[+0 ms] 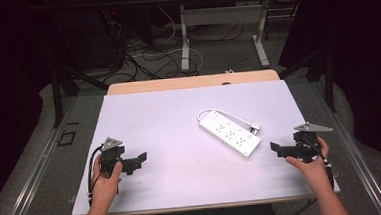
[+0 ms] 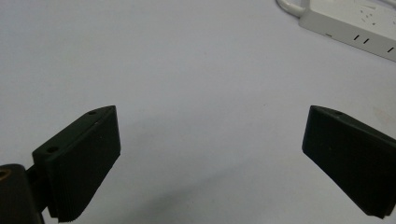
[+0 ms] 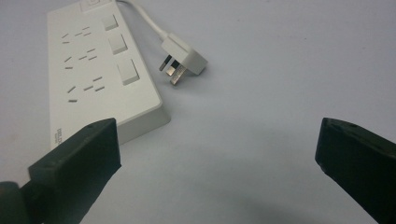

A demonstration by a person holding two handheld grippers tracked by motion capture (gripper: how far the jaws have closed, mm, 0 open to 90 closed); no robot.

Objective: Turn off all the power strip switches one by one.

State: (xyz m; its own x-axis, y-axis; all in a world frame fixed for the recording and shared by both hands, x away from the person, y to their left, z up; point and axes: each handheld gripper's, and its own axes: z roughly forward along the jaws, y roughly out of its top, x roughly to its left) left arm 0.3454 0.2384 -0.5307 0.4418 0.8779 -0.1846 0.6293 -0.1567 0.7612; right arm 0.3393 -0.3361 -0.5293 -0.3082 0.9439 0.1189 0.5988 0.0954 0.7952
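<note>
1. So far nothing is gripped: the white plastic power strip (image 1: pixel 229 133) lies right of centre on the pale lilac surface (image 1: pixel 169 119), its white three-pin plug (image 3: pixel 183 58) beside it.
2. Left tongs (image 1: pixel 137 159) and right tongs (image 1: pixel 276 147) are both spread, empty, well apart from each other.
3. Upcoming work is unclear; the strip's far end is cut off in the left gripper view.

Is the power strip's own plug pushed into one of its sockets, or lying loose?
Loose: the plug lies on the table beside the power strip, prongs bare.
</note>
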